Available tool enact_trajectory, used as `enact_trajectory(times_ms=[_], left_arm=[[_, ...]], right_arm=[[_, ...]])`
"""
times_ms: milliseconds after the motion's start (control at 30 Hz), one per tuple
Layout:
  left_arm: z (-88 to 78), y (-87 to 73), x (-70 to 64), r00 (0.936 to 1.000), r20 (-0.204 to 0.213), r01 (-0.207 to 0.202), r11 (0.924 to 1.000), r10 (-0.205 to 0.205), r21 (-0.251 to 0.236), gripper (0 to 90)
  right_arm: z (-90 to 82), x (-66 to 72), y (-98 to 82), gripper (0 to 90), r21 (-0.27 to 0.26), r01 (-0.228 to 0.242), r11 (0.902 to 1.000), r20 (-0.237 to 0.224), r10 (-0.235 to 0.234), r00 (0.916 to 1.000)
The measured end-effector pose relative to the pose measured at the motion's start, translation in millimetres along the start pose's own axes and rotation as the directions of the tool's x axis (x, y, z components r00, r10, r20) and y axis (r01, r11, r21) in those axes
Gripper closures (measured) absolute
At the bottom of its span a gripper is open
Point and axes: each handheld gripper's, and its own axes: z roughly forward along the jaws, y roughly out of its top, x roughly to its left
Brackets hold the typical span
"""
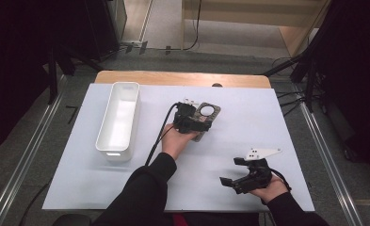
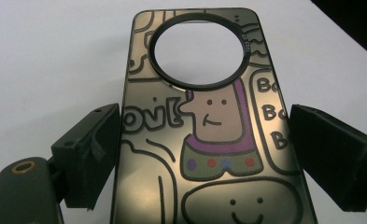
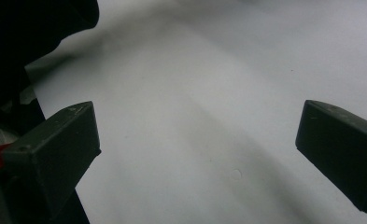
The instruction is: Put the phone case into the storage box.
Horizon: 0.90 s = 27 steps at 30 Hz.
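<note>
Left gripper view showed our left gripper pinching the phone case across its width, long axis running toward frame top; right gripper spread, empty.

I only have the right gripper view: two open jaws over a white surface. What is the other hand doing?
Observer: The left gripper is shut on a phone case, one jaw at each long edge.
Reviewer: What sort of case?
Observer: Cartoon figures are drawn on it, and it has a big round camera opening at its far end.
Reviewer: Anything else nearby?
Observer: A white bin stands left of that gripper, apart from the case.
</note>
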Motion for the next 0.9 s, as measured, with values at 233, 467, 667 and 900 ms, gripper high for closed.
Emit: enact_trajectory(times_ms=[233,467,667,900], left_arm=[[-15.4,4.6,-1.2,0.9994,0.035,-0.001,1.0000,0.001,-0.005,11.5],[-26.7,5.9,-0.7,0.9975,0.071,0.003,1.0000,-0.003,0.001,11.5],[-38.8,5.6,-0.5,0.9954,0.095,-0.001,1.0000,0.001,0.001,11.5],[-50.0,4.4,0.2,0.9922,0.125,0.010,0.9999,-0.009,-0.012,11.5]], right_arm=[[0.6,0.3,0.2,0.0,0.001,0.001,1.0000,0.001,-0.001,1.0000],[1.1,0.3,0.4,0.0,0.002,0.002,1.0000,0.003,-0.002,1.0000],[1.2,0.4,0.5,0.0,0.003,-0.002,1.0000,0.005,0.002,1.0000],[1.6,0.2,0.8,0.0,0.007,-0.004,1.0000,0.006,0.004,1.0000]])
